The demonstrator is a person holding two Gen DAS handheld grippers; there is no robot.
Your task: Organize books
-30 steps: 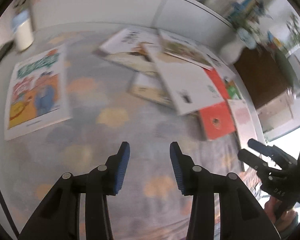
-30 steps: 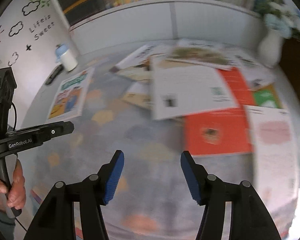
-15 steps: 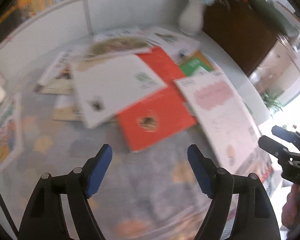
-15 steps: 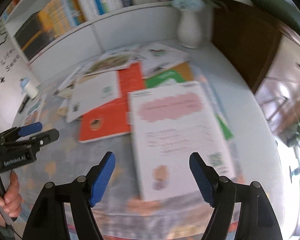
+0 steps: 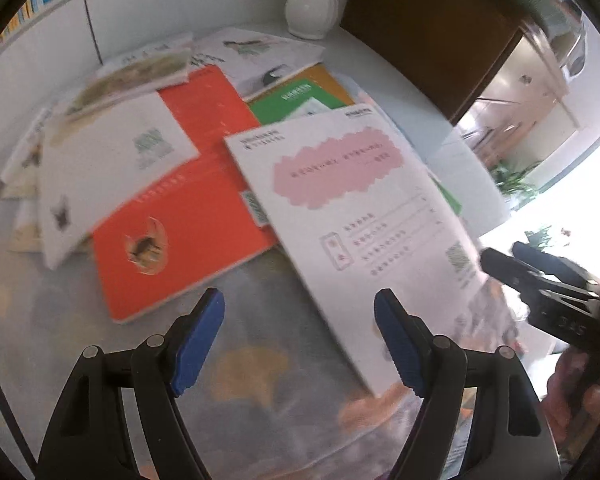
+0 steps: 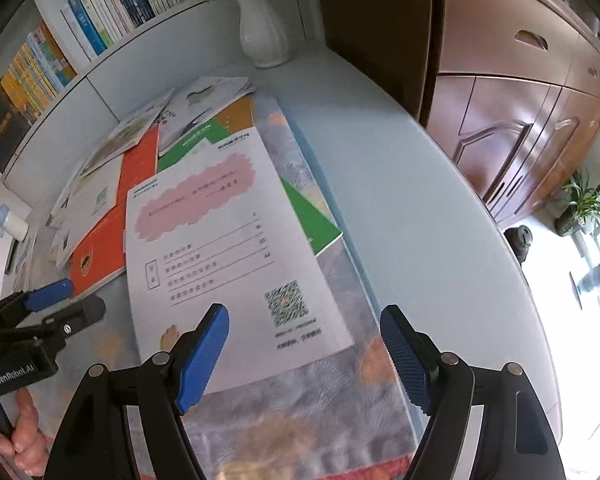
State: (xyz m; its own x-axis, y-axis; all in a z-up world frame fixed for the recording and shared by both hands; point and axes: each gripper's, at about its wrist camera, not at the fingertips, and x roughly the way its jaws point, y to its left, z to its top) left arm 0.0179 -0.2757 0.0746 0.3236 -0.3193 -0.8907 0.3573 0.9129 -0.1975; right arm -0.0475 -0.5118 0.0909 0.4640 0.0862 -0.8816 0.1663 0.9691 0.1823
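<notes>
Several books lie scattered on a patterned cloth. A white book with a pink patch (image 5: 364,216) (image 6: 224,248) lies on top, nearest both grippers. An orange book (image 5: 180,216) (image 6: 104,236) lies left of it, a white book (image 5: 108,168) partly over that, and a green book (image 5: 296,100) (image 6: 300,212) underneath. My left gripper (image 5: 300,340) is open and empty above the cloth, just short of the orange and pink books. My right gripper (image 6: 304,356) is open and empty over the pink book's near right corner.
A white vase (image 6: 264,36) (image 5: 312,4) stands at the back of the pale table (image 6: 400,184). A shelf of upright books (image 6: 100,28) runs behind. A brown wooden cabinet (image 6: 520,100) is to the right. A small bottle (image 6: 10,222) stands far left.
Both grippers have swung right from the left part of the table to the pink-patch book and have opened wider. The books have not moved.
</notes>
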